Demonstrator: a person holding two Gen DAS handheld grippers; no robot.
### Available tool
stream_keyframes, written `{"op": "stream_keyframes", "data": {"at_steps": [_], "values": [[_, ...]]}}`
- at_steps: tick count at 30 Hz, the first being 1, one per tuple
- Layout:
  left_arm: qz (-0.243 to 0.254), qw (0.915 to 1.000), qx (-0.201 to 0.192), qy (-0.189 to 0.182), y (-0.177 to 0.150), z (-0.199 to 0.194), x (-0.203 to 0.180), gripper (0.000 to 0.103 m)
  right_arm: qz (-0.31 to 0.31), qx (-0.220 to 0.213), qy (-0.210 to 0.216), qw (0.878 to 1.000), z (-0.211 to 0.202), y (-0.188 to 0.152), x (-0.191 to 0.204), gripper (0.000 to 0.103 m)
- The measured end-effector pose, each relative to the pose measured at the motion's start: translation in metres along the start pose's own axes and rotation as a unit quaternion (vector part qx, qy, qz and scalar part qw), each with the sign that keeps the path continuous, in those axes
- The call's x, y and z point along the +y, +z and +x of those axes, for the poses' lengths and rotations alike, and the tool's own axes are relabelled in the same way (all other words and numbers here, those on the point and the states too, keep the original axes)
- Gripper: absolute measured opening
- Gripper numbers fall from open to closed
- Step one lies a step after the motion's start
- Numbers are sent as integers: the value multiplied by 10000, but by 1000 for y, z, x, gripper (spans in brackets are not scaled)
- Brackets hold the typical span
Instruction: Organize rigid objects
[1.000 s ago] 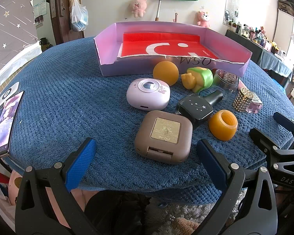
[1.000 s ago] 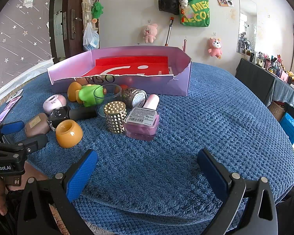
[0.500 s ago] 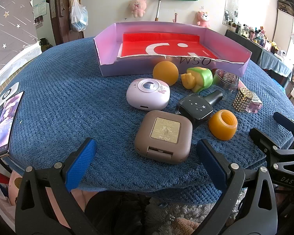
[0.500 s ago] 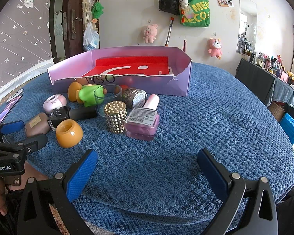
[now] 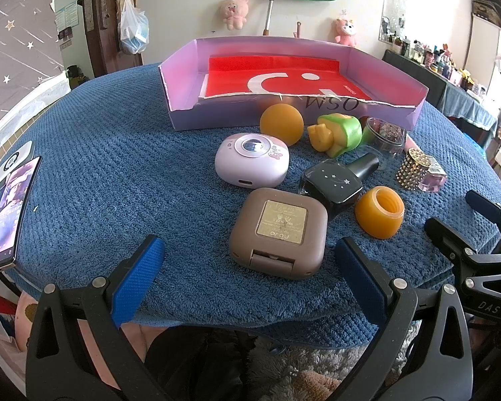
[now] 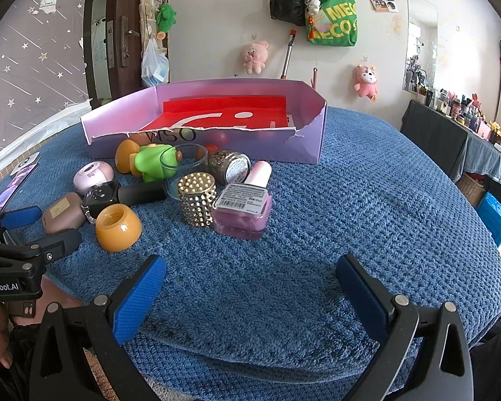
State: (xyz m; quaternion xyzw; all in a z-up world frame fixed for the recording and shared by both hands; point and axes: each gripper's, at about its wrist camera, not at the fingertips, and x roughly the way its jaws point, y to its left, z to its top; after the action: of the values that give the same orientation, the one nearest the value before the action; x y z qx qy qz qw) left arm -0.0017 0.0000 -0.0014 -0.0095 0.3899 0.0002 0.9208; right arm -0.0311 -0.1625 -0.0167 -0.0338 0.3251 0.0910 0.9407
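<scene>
1. We count one purple box point(image 5: 414, 113).
2. We count two earbud-style cases: one brown point(image 5: 279, 232), one lilac point(image 5: 252, 160).
3. We count two orange rounded pieces point(image 5: 379, 212) point(image 5: 281, 123).
4. We count one green-and-yellow toy point(image 5: 339, 133).
5. We count two bottles: one black point(image 5: 337, 183), one pink with a gold studded cap point(image 6: 242, 212).
6. We count two small jars point(image 6: 187, 163) point(image 6: 230, 167).
7. We count one phone point(image 5: 11, 210).

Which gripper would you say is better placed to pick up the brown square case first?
Left. The brown square case lies just ahead of the open left gripper; the right gripper faces bare blue cloth.
</scene>
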Motion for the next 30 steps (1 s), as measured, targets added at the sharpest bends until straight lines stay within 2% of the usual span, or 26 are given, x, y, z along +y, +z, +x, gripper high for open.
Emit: {"op": "stream_keyframes", "data": {"at_steps": [12, 23, 30], "values": [[124, 9999, 35, -85, 1, 1, -1, 103, -33, 47, 48, 10000, 0, 0, -1, 103], [217, 9995, 9, -211, 4, -1, 2, 90, -79, 24, 168, 9998, 5, 7, 1, 88], [247, 9995, -22, -217, 7, 1, 3, 85, -37, 22, 32, 10000, 13, 16, -5, 81]]}}
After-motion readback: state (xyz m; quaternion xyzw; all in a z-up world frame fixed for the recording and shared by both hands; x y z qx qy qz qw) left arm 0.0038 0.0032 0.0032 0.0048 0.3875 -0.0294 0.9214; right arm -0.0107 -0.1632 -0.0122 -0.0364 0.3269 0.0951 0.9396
